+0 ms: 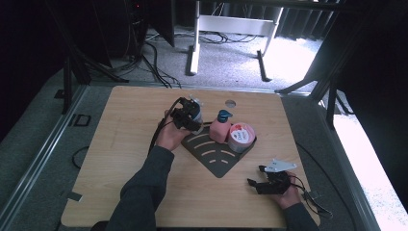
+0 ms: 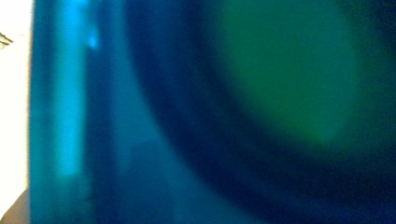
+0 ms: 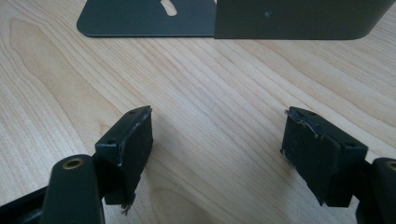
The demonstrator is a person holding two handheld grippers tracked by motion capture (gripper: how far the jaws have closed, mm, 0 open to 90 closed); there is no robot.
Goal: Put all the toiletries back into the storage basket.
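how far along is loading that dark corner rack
Looks about two thirds done. Already standing in the dark corner rack: a pink pump bottle and a round tin with a pink lid. In hand: the left gripper holds a bottle at the rack's left end, apparently blue-green up close. Left: letting go. The right gripper rests open on the table.

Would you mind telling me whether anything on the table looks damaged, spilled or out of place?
The pads on the right tongs look worn, with frayed, peeling edges. Otherwise nothing stands out: the pink bottle and tape roll stand upright on the dark rack, no spill visible.
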